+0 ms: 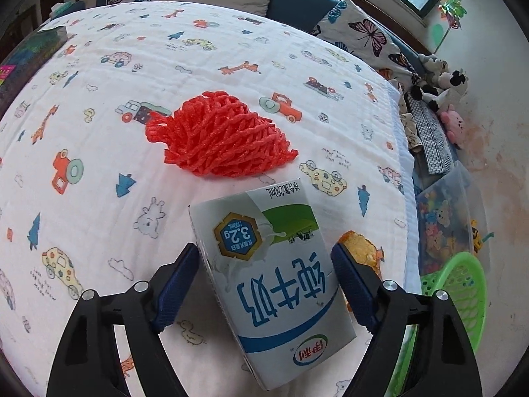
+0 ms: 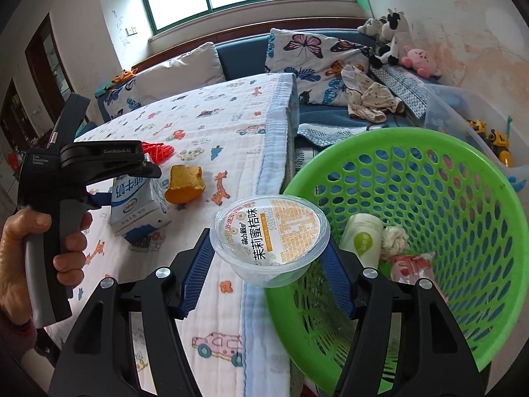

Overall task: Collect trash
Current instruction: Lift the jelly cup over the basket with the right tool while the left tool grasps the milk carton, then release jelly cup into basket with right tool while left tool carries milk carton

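My left gripper (image 1: 264,264) is shut on a white and blue milk carton (image 1: 271,284), which rests on the bed quilt (image 1: 99,132); the carton also shows in the right wrist view (image 2: 139,205). A red foam fruit net (image 1: 218,132) lies on the quilt beyond it. An orange peel piece (image 1: 360,248) lies right of the carton, also seen from the right wrist (image 2: 185,183). My right gripper (image 2: 267,258) is shut on a clear jelly cup (image 2: 271,238), held at the rim of the green basket (image 2: 463,172). The basket holds a white roll (image 2: 362,235), a crumpled tissue (image 2: 393,236) and a red wrapper (image 2: 411,264).
Butterfly pillows (image 2: 314,56), plush toys (image 2: 393,39) and clothes (image 2: 370,99) lie behind the bed. A clear toy bin (image 1: 443,218) stands beside the basket (image 1: 459,284). A dark box (image 1: 29,53) sits at the quilt's far left edge.
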Tool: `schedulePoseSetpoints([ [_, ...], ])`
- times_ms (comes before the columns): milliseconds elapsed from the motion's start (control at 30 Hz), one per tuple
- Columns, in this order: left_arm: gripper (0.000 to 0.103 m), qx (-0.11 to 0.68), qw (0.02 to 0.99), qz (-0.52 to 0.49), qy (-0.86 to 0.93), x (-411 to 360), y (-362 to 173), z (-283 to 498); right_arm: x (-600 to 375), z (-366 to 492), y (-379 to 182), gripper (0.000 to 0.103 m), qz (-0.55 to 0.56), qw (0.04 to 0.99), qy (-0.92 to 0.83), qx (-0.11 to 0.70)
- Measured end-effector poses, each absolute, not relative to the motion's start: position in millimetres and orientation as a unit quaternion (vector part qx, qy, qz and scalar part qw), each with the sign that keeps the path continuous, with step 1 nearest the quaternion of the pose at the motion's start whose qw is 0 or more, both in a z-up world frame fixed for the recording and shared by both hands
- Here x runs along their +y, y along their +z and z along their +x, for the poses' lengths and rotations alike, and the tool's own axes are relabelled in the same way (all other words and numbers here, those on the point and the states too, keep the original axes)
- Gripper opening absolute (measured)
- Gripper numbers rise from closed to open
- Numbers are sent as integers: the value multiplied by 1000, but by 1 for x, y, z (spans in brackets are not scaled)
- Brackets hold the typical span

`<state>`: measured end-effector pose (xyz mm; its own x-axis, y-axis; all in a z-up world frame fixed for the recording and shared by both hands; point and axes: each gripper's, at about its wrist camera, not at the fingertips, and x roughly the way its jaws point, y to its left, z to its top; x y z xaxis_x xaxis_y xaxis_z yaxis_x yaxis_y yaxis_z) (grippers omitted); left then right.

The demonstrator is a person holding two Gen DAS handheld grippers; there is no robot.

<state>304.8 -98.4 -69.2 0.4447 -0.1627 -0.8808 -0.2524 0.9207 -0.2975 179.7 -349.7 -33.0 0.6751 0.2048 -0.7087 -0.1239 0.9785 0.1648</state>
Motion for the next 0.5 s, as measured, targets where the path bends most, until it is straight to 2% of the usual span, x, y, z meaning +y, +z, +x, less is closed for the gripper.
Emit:
schedulePoseSetpoints([
  [500, 75, 499, 846, -158, -100, -96, -28, 263, -367, 156, -25, 64, 61, 920, 55, 384],
])
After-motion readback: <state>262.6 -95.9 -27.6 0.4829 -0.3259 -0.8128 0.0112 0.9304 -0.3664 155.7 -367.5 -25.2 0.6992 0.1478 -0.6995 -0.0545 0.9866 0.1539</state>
